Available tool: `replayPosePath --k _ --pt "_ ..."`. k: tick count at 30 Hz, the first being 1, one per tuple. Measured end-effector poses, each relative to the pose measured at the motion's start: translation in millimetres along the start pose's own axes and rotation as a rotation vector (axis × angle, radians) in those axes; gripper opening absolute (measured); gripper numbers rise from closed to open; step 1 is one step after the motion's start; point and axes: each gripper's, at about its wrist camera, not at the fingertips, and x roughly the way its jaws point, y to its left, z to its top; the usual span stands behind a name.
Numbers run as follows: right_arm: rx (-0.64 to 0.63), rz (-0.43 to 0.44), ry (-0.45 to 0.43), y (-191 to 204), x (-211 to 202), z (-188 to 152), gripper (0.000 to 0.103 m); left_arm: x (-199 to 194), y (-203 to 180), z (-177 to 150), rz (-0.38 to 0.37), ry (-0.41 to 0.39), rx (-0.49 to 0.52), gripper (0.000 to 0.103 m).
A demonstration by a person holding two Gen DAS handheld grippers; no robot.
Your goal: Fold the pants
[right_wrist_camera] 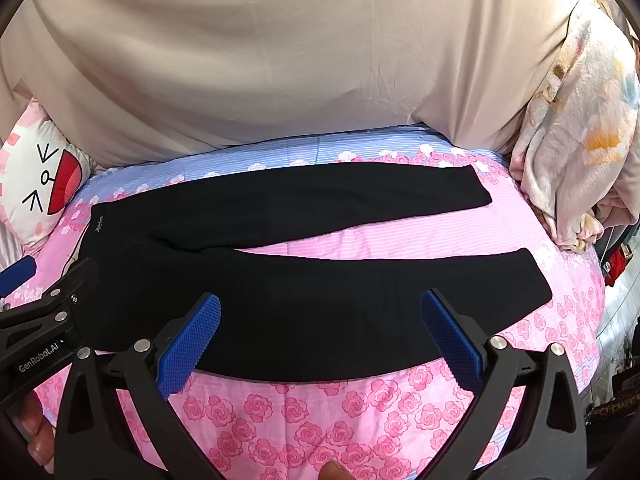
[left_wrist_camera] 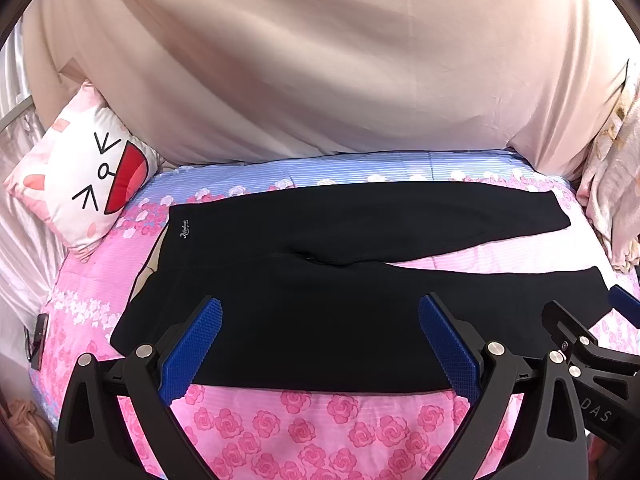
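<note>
Black pants (left_wrist_camera: 320,280) lie flat on the bed, waistband to the left and both legs running right, spread in a narrow V. A small white logo sits near the waist. My left gripper (left_wrist_camera: 320,312) hovers open over the near leg by the hip, blue pads (left_wrist_camera: 192,348) wide apart, nothing held. In the right wrist view the pants (right_wrist_camera: 304,292) stretch across the frame, and my right gripper (right_wrist_camera: 320,312) hangs open above the near leg's middle. Each gripper shows at the edge of the other's view: the right one (left_wrist_camera: 624,300), the left one (right_wrist_camera: 16,276).
The bed has a pink rose sheet (left_wrist_camera: 304,420) with a blue striped band at the back. A cartoon-face pillow (left_wrist_camera: 84,176) leans at the left. A beige cloth (right_wrist_camera: 300,60) hangs behind. A floral blanket (right_wrist_camera: 580,140) is bunched at the right. A dark object (left_wrist_camera: 36,340) lies at the left bed edge.
</note>
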Motion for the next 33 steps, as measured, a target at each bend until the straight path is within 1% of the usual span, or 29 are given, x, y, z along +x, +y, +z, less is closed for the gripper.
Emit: replayPosePath --k 14,19,23,26,27,29,30,32,33 --pt "0.004 0.002 0.005 0.5 2.8 2.7 0.098 5.8 -3.1 3.2 0.004 0.005 -0.001 0.097" --pt "0.015 0.023 0.027 -5.6 12.8 5.0 0.098 13.1 3.0 4.9 -0.002 0.016 0.003 0.097" --pt "0.052 0.004 0.042 -35.4 34.9 15.6 0.098 31.4 25.7 15.1 0.01 0.025 -0.008 0.097" --pt "0.078 -0.065 0.048 -75.1 67.9 30.1 0.098 54.1 49.0 28.4 0.017 0.043 -0.028 0.097" --pt "0.087 -0.097 0.048 -94.4 84.4 38.1 0.098 60.9 55.7 32.9 0.023 0.042 -0.032 0.097" --pt "0.099 -0.135 0.036 -122.7 110.4 48.6 0.098 79.9 65.1 45.0 0.035 0.032 -0.021 0.097" --pt "0.098 -0.163 0.029 -143.3 129.8 58.6 0.098 85.6 66.2 48.1 0.039 0.032 -0.017 0.097" --pt "0.086 -0.207 0.02 -168.1 161.0 71.2 0.098 102.8 64.2 57.2 0.061 0.044 -0.007 0.097" --pt "0.072 -0.225 0.019 -184.1 183.0 79.9 0.098 111.7 60.3 61.0 0.071 0.044 -0.01 0.097"
